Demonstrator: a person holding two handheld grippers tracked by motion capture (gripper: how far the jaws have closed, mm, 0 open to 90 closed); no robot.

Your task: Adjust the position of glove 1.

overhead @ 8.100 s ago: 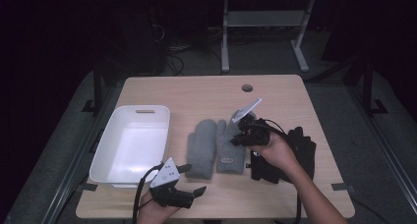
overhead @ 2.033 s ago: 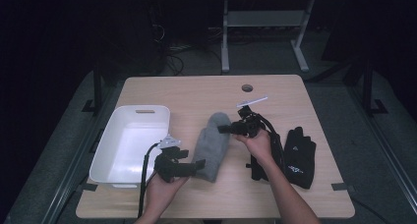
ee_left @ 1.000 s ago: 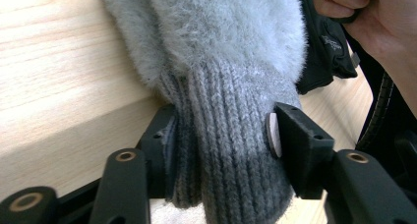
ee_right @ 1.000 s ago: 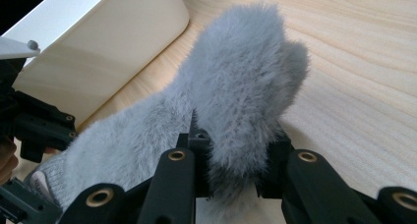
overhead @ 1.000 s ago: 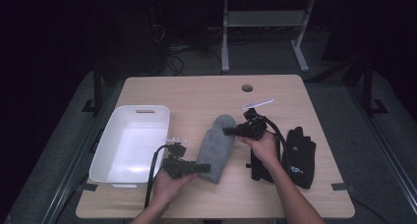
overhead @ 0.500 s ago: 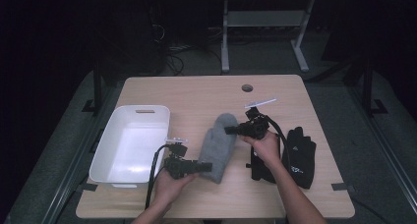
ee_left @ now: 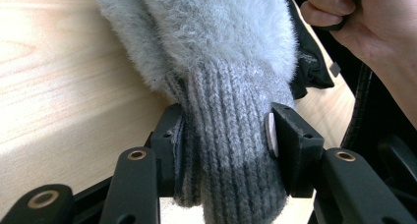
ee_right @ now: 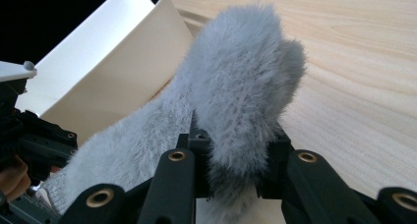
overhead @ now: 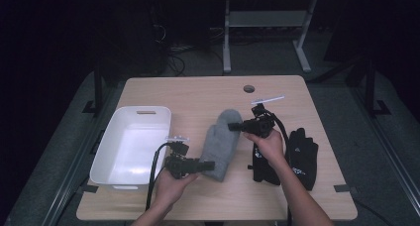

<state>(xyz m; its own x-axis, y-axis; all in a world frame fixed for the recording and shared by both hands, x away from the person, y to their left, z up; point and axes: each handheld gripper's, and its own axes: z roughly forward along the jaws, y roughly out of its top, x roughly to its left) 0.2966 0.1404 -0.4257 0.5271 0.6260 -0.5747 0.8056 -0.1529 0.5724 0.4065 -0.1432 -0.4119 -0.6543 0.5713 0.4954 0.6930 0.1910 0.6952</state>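
Mitten (overhead: 220,144) lay stretched between the two grippers above the table (overhead: 198,94), with its fuzzy tip toward the far side and its ribbed cuff toward us. We saw the left gripper (overhead: 205,165) at the cuff end; in the left gripper view (ee_left: 226,150) its jaws stood on either side of the ribbed knit and pressed against it, so they were gripping the cuff. Those jaws had been closing a little within the last second, with the cuff between them. We saw the right gripper (overhead: 234,127) at the tip end; in the right gripper view (ee_right: 233,170) its jaws were closed on the fuzzy tip, which bulged up above them. The mitten (ee_right: 231,86) appeared lifted at the tip and sloped down toward the cuff. The tray (overhead: 106,159), white and open, sat at the left of the table, just beside the left hand (overhead: 171,186); its wall (ee_right: 108,71) rose behind the mitten in the right gripper view. Black gloves (overhead: 302,156) lay flat at the right side of the table, near the right hand (overhead: 267,144), with part of them under that hand and forearm.
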